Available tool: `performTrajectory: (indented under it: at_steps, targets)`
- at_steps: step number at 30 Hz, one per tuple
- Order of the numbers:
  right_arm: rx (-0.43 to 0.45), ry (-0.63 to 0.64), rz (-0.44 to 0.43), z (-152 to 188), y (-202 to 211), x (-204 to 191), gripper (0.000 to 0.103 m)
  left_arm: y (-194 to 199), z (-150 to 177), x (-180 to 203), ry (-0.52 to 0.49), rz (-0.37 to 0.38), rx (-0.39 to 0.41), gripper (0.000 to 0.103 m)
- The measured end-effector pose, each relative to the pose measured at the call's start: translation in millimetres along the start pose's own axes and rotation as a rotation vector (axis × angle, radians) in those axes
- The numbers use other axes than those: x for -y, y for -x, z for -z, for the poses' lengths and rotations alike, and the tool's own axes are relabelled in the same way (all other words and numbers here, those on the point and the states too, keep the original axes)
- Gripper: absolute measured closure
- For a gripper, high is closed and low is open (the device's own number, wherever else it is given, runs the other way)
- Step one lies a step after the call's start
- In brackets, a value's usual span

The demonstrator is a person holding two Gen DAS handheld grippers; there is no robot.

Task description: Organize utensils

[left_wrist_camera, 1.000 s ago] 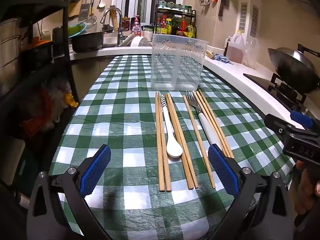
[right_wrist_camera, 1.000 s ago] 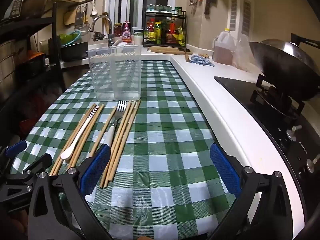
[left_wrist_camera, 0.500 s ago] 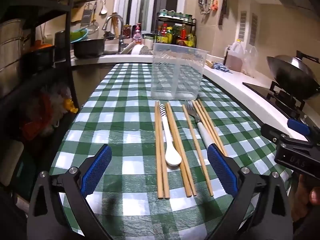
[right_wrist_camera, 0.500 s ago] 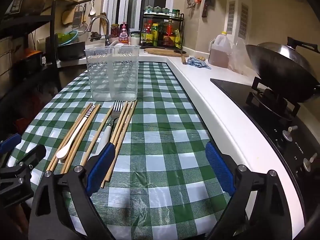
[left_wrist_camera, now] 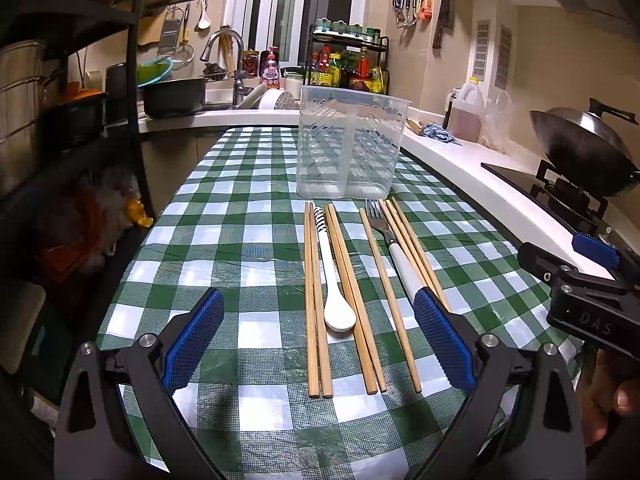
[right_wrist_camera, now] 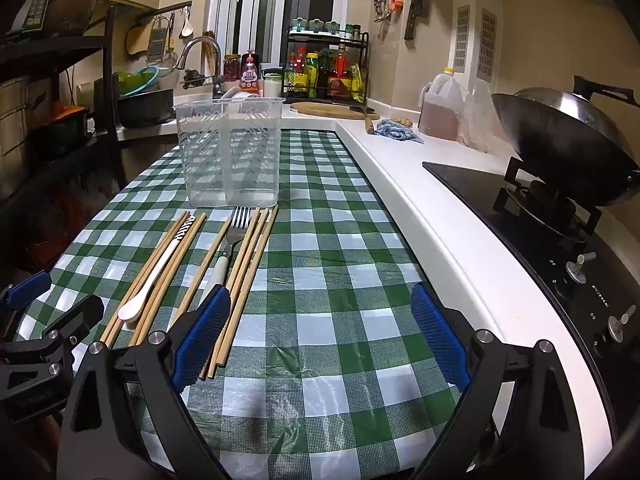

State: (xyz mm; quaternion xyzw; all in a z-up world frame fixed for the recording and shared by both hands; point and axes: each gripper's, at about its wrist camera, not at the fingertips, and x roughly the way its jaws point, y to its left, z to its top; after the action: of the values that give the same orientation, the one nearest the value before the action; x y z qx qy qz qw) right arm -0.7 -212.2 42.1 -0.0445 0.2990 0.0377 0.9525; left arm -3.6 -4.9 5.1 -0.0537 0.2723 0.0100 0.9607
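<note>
Left gripper (left_wrist_camera: 318, 336) spread wide, nothing clamped between the blue pads (left_wrist_camera: 194, 338). Framed between those pads, flat on the checked cloth (left_wrist_camera: 248, 240): a pair of wooden chopsticks (left_wrist_camera: 314, 300), just right of them a white spoon (left_wrist_camera: 334, 280) with a striped handle end pointing away, then a second chopstick pair (left_wrist_camera: 354, 300). Nearer the right pad, a single chopstick (left_wrist_camera: 390, 300) and a white-handled fork (left_wrist_camera: 390, 240), tines pointing away; near end of the fork handle hidden behind that pad. Further chopsticks (left_wrist_camera: 412, 248) beside the fork partly hidden too, so exact count unclear. Ahead of the fingertips, just beyond the far ends of the utensils, a clear plastic holder (left_wrist_camera: 350, 148) standing upright, with a middle divider and nothing visible inside.

Right gripper (right_wrist_camera: 320, 336) likewise gaping, having just narrowed a little; only bare cloth between the pads. Left pad (right_wrist_camera: 200, 338) overlapping the near end of the fork (right_wrist_camera: 228, 248) and the rightmost chopsticks (right_wrist_camera: 248, 272); touching or merely above, cannot tell. Spoon (right_wrist_camera: 154, 280) and remaining chopsticks further left of that pad. Holder (right_wrist_camera: 230, 152) ahead and left.

Off to the right of both, a white counter (right_wrist_camera: 440, 216) and a wok (right_wrist_camera: 560, 144) on a stove, cut off by the frame edge. A hand (left_wrist_camera: 616, 400) on the right gripper's grip, only partly visible in the corner.
</note>
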Motion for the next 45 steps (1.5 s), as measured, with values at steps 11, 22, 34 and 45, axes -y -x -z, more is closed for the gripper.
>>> performTrajectory:
  at_steps: [11,22,34,45]
  targets:
    - [0.002,0.006,0.006,1.0,0.6,1.4,0.013,0.2,0.6,-1.8,0.014,0.010,0.001,0.011]
    - [-0.007,0.006,0.013,1.2,-1.8,1.6,0.013,-0.1,0.1,1.0,0.007,0.015,-0.001,0.011]
    - [-0.013,0.008,0.014,2.0,-3.1,1.9,0.013,0.7,-1.0,3.7,0.004,0.019,0.003,0.012]
    - [-0.011,0.012,0.012,3.5,-3.1,1.0,0.013,1.0,-1.4,5.4,-0.002,0.029,0.004,0.015]
